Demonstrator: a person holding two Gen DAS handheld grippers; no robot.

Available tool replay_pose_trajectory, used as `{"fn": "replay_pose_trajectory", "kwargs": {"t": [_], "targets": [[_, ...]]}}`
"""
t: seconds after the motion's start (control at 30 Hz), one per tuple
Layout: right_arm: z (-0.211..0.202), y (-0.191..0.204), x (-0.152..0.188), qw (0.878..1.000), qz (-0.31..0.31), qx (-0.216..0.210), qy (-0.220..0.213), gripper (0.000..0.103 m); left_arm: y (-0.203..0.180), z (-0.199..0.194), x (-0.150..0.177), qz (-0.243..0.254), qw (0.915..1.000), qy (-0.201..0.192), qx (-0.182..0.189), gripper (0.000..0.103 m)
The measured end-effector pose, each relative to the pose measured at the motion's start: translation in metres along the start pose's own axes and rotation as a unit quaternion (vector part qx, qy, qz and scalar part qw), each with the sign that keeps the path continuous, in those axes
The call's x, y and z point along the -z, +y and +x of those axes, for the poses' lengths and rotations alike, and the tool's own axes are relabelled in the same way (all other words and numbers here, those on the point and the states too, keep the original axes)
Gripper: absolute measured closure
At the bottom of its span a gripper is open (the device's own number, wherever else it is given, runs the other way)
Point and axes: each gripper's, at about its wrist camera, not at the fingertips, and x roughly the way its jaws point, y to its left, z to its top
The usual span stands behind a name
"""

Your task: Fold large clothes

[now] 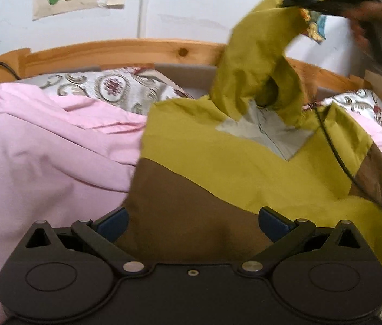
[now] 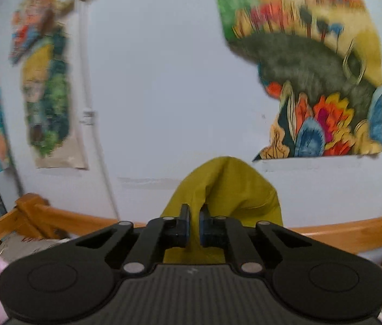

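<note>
Nearest in the left wrist view, the left gripper (image 1: pixel 193 226) has its two blue-padded fingers spread wide apart, and nothing is between them; they hang just above the brown part of the garment (image 1: pixel 218 168). This garment is olive-yellow and brown, with a grey lining patch (image 1: pixel 266 132) showing near its middle. It lies on the bed, on top of a pink sheet (image 1: pixel 42 149) that covers the left side and is full of soft wrinkles.

In the right wrist view, the right gripper (image 2: pixel 194 226) has its fingers drawn close together on a fold of the olive-yellow cloth (image 2: pixel 226 189), which rises above the fingertips like a small hood. In the left view the same part of the garment stands up as a twisted column toward the upper right, where a blurred dark shape is seen; I cannot tell exactly what it is.

A thin black cord (image 1: pixel 334 151) runs across the right side of the garment. Behind the garment lie patterned pillows (image 1: pixel 115 89), one at the left and one at the far right.

Farther back, a wooden bed frame (image 1: pixel 126 51) curves along the whole edge of the bed and closes it on that side. Behind it is a pale wall (image 2: pixel 164 86) with colourful paper pictures (image 2: pixel 318 86) fixed on it. The open room is mostly on the pink sheet at the left.
</note>
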Motion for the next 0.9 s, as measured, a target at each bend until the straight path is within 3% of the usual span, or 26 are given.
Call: {"fn": "replay_pose_trajectory", "kwargs": {"t": [0.13, 0.27, 0.4, 0.6, 0.7, 0.8, 0.9], "targets": [[-0.087, 0.036, 0.044, 0.998, -0.043, -0.028, -0.044, 0.096, 0.005, -0.013, -0.005, -0.02, 0.9995, -0.018, -0.016, 0.001], [-0.162, 0.068, 0.107, 0.995, -0.064, -0.03, -0.072, 0.097, 0.014, -0.026, -0.01, -0.062, 0.9973, -0.035, -0.019, 0.001], [-0.206, 0.091, 0.175, 0.997, -0.033, -0.017, -0.061, 0.097, 0.019, -0.038, -0.015, -0.09, 0.9939, -0.06, -0.025, 0.001], [-0.216, 0.095, 0.252, 0.998, 0.047, 0.019, 0.022, 0.098, 0.01, -0.046, -0.021, -0.088, 0.9929, -0.079, -0.012, 0.001], [-0.21, 0.09, 0.276, 0.994, 0.079, 0.029, 0.068, 0.097, -0.003, -0.042, -0.022, -0.087, 0.9921, -0.086, 0.026, 0.001], [-0.209, 0.086, 0.285, 0.99, 0.104, 0.027, 0.088, 0.094, -0.024, -0.028, -0.027, -0.081, 0.9904, -0.086, 0.071, 0.001], [-0.213, 0.083, 0.285, 0.985, 0.124, 0.024, 0.115, 0.081, -0.048, -0.012, -0.031, -0.072, 0.9879, -0.073, 0.116, 0.001]]}}
